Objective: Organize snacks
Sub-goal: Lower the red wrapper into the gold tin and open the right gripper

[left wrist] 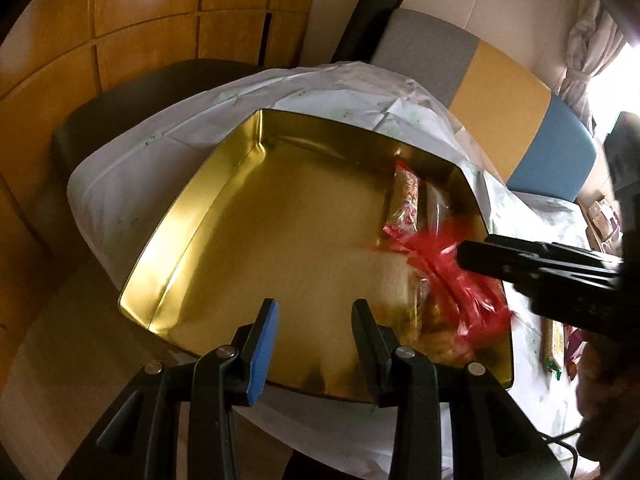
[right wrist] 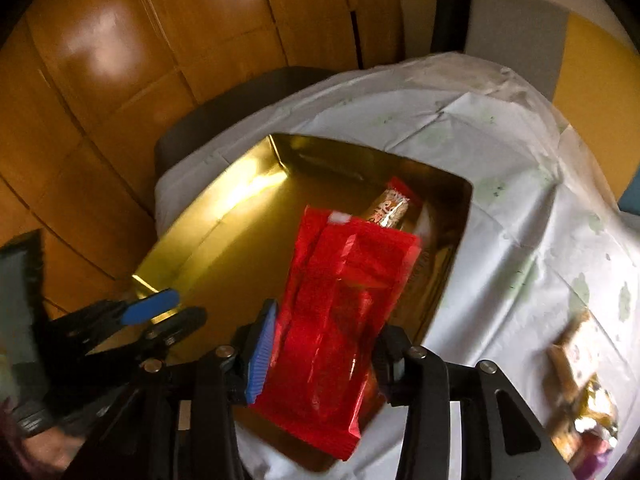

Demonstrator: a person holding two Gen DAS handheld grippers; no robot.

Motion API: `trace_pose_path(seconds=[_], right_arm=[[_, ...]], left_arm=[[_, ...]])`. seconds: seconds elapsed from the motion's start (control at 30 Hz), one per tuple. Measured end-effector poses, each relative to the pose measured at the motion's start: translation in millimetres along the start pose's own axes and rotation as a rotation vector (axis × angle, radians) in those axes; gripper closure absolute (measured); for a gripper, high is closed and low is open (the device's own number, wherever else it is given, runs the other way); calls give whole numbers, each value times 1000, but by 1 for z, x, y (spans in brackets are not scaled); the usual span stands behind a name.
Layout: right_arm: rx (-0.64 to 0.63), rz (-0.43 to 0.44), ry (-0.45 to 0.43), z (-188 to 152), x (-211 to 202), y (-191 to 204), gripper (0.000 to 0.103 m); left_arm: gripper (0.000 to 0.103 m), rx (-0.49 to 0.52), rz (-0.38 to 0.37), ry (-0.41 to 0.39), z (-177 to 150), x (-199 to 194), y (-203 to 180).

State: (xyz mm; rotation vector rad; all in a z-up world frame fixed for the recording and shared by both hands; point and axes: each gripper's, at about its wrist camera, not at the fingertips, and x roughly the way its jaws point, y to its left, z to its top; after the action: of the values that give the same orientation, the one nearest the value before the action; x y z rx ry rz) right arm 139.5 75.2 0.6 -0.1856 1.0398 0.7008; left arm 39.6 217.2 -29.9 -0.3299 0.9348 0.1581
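- what's on the table (right wrist: 520,240)?
- white cloth, gold tin (left wrist: 192,216).
- the grippers?
- left gripper (left wrist: 316,312) half open, empty, over the tin. right gripper (right wrist: 324,340) has the red pack (right wrist: 336,320) between its jaws.

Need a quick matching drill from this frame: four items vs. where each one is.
Items:
1. red packet
2. gold tin
3. wrapped bar
4. loose snacks

Places:
A. on the white cloth, outside the tin
B. between the right gripper's fingers
C. lying inside the tin by its right wall
D. sitting open on the white cloth

Pairs: 1-B, 2-D, 3-C, 4-A
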Motion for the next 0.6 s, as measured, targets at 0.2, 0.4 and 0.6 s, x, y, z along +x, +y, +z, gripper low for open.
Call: trace_pose_path(seconds=[0.2,0.4,0.6], right_arm=[[58,-3,-20,-9,-3,-13,49],[58,-43,-80,-26,-30,-16,48],[-3,-170,-229,-48,-73,-11,32]], left_arm=[[65,6,1,4,-2,2,-2],[65,53,3,-12,-3,-4,-17],[65,84,-5,-15,-3,-9,-26]])
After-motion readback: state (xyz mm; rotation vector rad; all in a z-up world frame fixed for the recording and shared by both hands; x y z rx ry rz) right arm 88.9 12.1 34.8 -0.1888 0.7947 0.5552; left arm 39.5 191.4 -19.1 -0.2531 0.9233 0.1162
